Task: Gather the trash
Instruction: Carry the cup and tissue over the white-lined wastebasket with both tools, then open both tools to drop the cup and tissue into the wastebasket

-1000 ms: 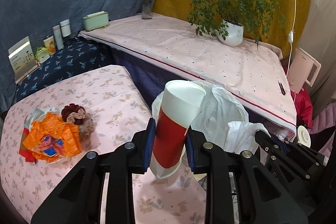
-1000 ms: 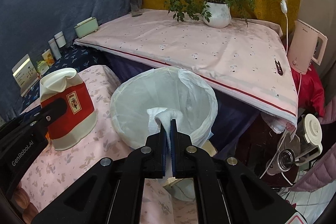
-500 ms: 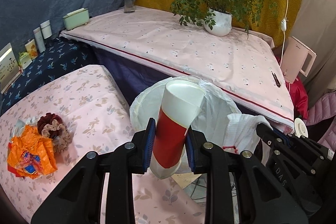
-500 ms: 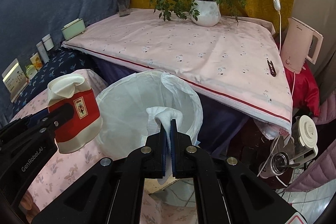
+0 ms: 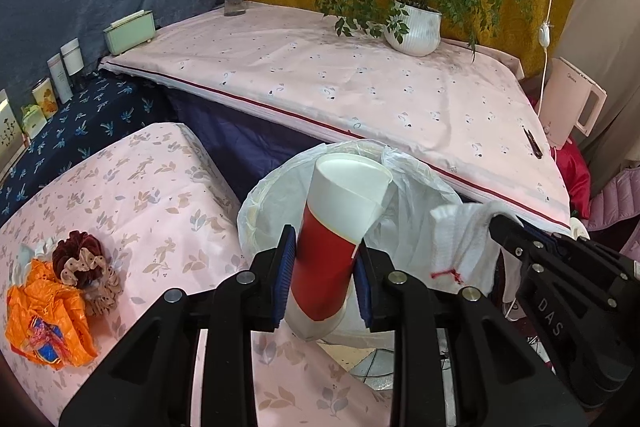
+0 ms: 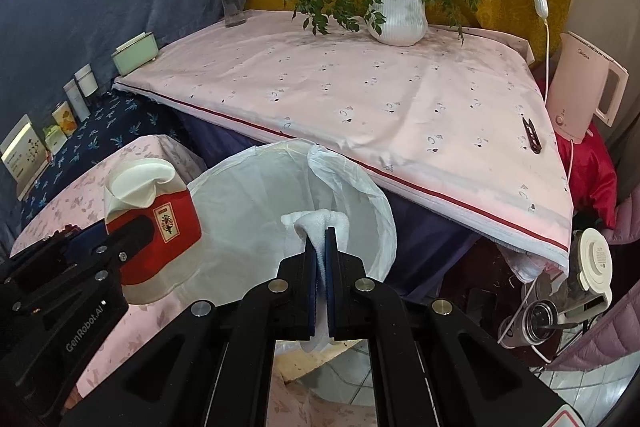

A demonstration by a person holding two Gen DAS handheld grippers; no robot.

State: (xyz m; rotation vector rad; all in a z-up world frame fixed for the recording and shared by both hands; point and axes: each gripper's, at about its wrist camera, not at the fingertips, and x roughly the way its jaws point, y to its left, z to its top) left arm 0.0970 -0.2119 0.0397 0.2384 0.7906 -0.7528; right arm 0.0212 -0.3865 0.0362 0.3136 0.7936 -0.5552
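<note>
The left gripper (image 5: pixel 323 281) clamps the upright paper cup (image 5: pixel 335 243), the right gripper (image 6: pixel 321 267) pinches a tissue (image 6: pixel 316 227), and the lined bin (image 6: pixel 256 211) gapes at twelve o'clock, nearer the right.

Both tools are matte black plastic with angular, triangular cut-outs in the arms and round silver screw heads at the joints. The left gripper (image 5: pixel 323 277) and right gripper (image 6: pixel 322 279) carry ribbed blue pads. One side reads "GenRobot.AI" — the other "DAS", perhaps part of a longer word. A red-and-white sticker shows at one corner.
</note>
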